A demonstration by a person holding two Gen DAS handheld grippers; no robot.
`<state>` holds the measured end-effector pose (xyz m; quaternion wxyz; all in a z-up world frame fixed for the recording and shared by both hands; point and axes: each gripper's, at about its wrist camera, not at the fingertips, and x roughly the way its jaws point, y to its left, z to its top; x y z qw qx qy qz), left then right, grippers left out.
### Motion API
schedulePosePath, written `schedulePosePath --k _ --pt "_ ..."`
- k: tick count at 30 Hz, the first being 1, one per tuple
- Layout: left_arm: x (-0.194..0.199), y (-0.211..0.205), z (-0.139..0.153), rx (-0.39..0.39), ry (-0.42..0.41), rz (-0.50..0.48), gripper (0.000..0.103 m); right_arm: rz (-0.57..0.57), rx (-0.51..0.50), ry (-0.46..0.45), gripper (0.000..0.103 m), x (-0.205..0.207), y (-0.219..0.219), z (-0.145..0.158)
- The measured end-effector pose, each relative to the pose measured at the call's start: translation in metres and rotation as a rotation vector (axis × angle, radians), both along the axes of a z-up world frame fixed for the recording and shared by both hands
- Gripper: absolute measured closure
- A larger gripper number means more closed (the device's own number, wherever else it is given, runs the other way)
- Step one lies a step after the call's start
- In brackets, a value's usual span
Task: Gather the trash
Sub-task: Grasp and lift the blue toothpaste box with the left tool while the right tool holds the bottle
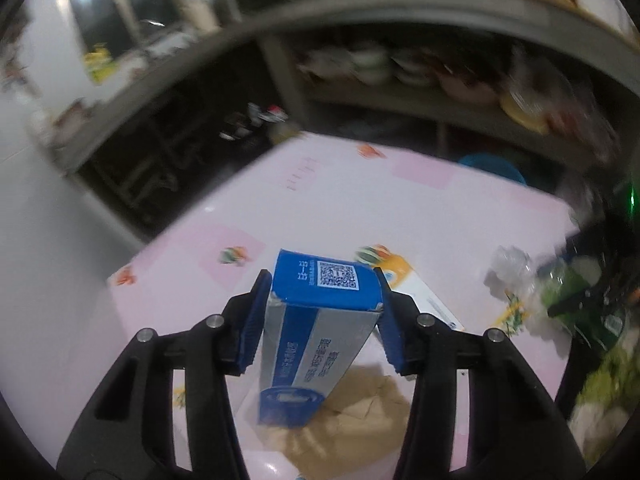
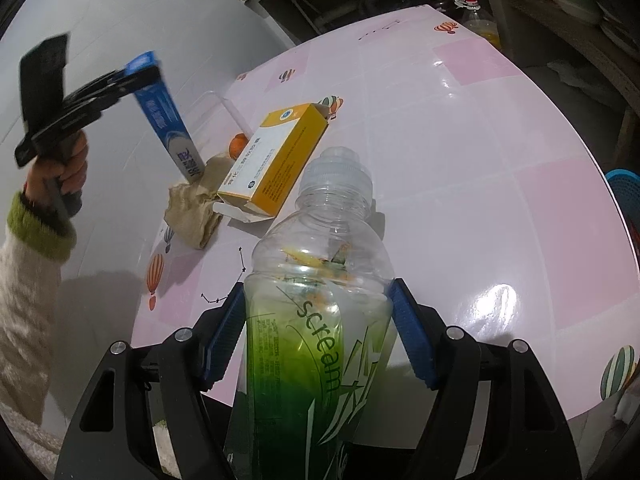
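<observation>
My left gripper [image 1: 324, 304] is shut on one end of a long blue and silver carton [image 1: 316, 320], which hangs tilted above the pink table [image 1: 360, 208]. The right wrist view shows that carton [image 2: 168, 120] lifted at the left, its lower end over a crumpled brown paper [image 2: 196, 208]. My right gripper [image 2: 318, 312] is shut on a clear plastic bottle [image 2: 316, 272] with a green label, held over the table's near edge. A yellow and white carton [image 2: 276, 156] lies on the table between the two; it also shows behind the left fingers [image 1: 416, 292].
A small orange object [image 2: 237, 145] sits behind the yellow carton. A blue basket [image 2: 624, 192] stands off the table's right side. Shelves with dishes [image 1: 400, 68] and floor bottles [image 2: 476, 16] lie beyond the far edge. A sleeved hand [image 2: 60, 168] holds the left gripper.
</observation>
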<state>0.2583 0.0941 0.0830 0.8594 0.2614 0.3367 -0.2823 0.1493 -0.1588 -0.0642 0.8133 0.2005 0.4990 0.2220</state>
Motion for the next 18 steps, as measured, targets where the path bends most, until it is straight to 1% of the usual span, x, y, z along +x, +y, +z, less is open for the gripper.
schedulePosePath --k 3,6,10,12,14,16,18 --pt "-0.014 0.017 0.020 -0.067 -0.064 0.067 0.057 0.002 -0.003 -0.005 0.033 -0.001 0.000 0.000" --pt "-0.031 0.033 0.051 -0.174 -0.127 0.110 0.057 0.001 -0.003 -0.006 0.033 -0.001 -0.002 0.001" --pt "-0.061 0.036 0.079 -0.265 -0.199 0.109 0.057 -0.005 0.002 -0.006 0.033 -0.003 -0.005 0.001" --pt "-0.075 0.036 0.087 -0.324 -0.192 0.102 0.057 -0.006 0.004 -0.005 0.033 -0.003 -0.005 0.001" --pt "-0.092 0.035 0.087 -0.387 -0.163 0.096 0.057 -0.007 0.010 -0.003 0.033 -0.004 -0.007 0.001" --pt "-0.106 0.030 0.078 -0.420 -0.124 0.111 0.057 -0.009 0.017 0.002 0.033 -0.003 -0.009 0.001" --pt "-0.119 0.028 0.060 -0.463 -0.074 0.142 0.057 -0.009 0.020 0.004 0.033 -0.003 -0.010 0.001"
